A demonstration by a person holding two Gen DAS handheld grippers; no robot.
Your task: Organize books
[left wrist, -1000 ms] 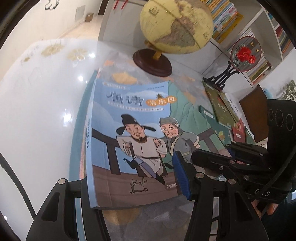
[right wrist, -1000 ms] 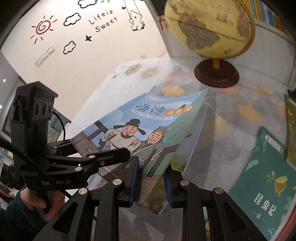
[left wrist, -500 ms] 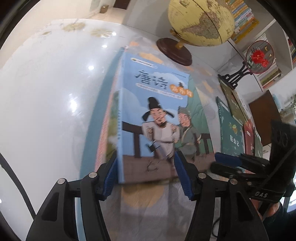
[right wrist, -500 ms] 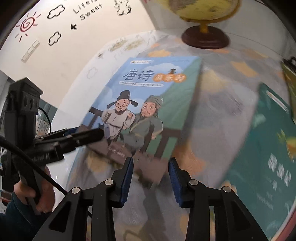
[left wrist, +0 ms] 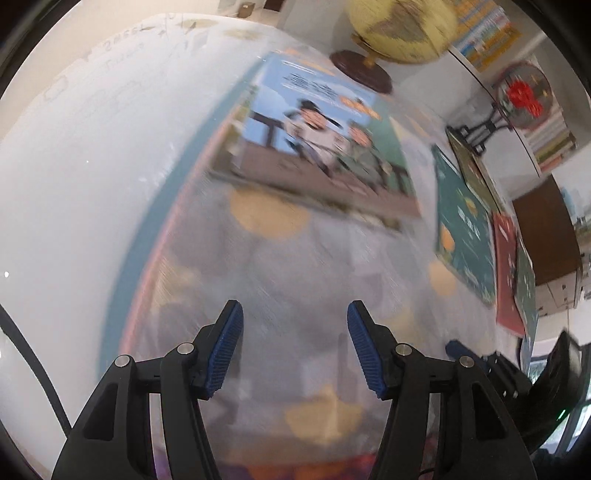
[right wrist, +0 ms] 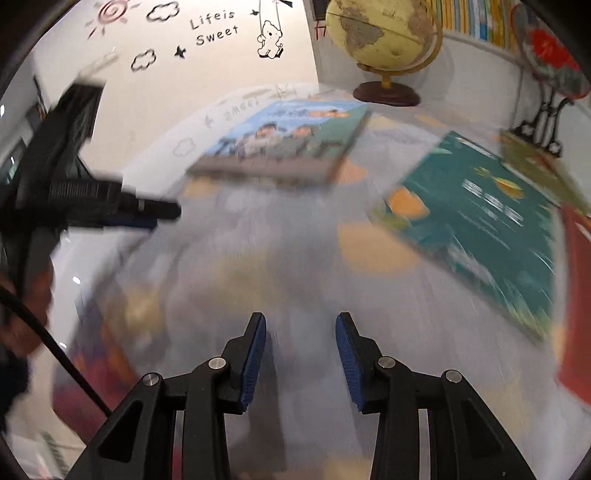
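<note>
A blue picture book (left wrist: 314, 147) lies flat on the patterned tablecloth (left wrist: 280, 280) near the foot of a globe (left wrist: 399, 29), apart from both grippers and seemingly set there as the start of a tidy pile. The left gripper (left wrist: 293, 350) hangs over bare cloth with its blue pads spread and nothing between them. The right gripper (right wrist: 300, 360) has just been opening its jaws; they now stand parted and empty too, well short of the book.

The right wrist view shows what the left barely hints at: a dark green book (right wrist: 487, 221) lying close on the right-hand side, probably the next to be gathered, though motion blur makes its title unreadable. It also catches the left gripper's black body at the left edge, with a hand (right wrist: 22, 295) below it, and the wall lettering behind.

The left wrist view alone lays out the remaining row: the green book (left wrist: 465, 229), a red one (left wrist: 508, 273) beside it, another green cover at the edge, and a round ornament with red flowers (left wrist: 524, 98) on its stand in front of the bookshelves.
</note>
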